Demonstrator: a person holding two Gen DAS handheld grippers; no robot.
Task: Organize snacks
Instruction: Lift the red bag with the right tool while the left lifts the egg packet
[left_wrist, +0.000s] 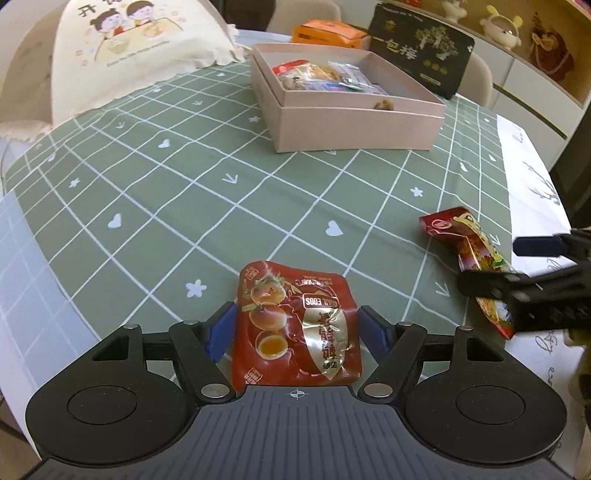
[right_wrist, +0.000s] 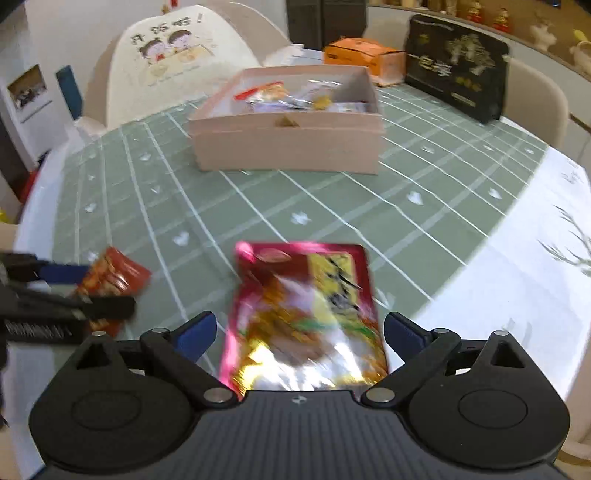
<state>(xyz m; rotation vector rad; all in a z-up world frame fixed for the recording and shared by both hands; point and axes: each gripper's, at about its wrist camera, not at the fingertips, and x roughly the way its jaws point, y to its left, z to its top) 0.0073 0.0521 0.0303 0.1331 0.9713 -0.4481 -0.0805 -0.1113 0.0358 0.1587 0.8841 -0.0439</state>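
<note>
**Two packets at the near edge, box half filled**

Between the blue pads of the left gripper (left_wrist: 295, 328) sits the egg packet (left_wrist: 295, 325), red foil, near the table's near edge. Both pads look pressed against its sides, so that gripper reads as clamped on it. Whether the packet is off the cloth or resting on it, I cannot tell.

Over by the near right edge, the right gripper (right_wrist: 300, 334) straddles a second packet (right_wrist: 306, 317), red and gold, blurred. Its pads stand clear of the foil on both sides, so spread, not gripping from its own view. In the left view one finger crosses that packet, though.

Further out, toward the far edge, the pink box (left_wrist: 354, 127) already holds several wrapped snacks at its far-left end, and one brown piece near the front wall. So: part sorted, these two packets left to go in. Beyond the box stand an orange carton (left_wrist: 328, 33) and a black box (left_wrist: 421, 50).
</note>
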